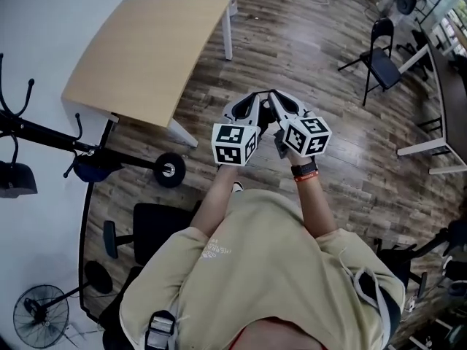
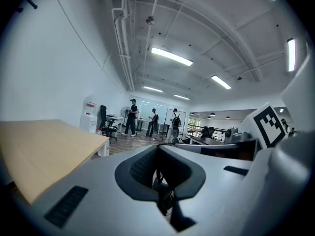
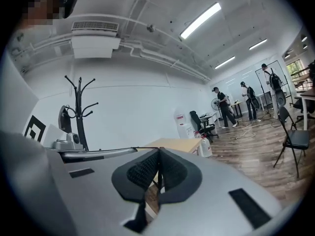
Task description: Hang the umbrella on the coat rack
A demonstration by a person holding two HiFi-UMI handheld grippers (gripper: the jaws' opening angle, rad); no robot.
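Observation:
The black coat rack (image 1: 44, 133) stands by the white wall at the left; in the right gripper view the coat rack (image 3: 78, 113) rises at the left with curved hooks on top. A dark object (image 3: 64, 118) hangs on one hook. A dark blue bundle (image 1: 93, 168) sits low by the pole; I cannot tell whether either is the umbrella. My left gripper (image 1: 250, 102) and right gripper (image 1: 281, 100) are raised side by side in front of the person's chest, tips nearly touching. Both are shut, pads pressed together, with nothing between them.
A light wooden table (image 1: 146, 49) stands ahead on the left. A black folding chair (image 1: 379, 58) and white desks (image 1: 430, 148) stand at the right. A floor fan (image 1: 40, 316) and an office chair (image 1: 153, 228) are near the person. Several people (image 2: 153, 122) stand far off.

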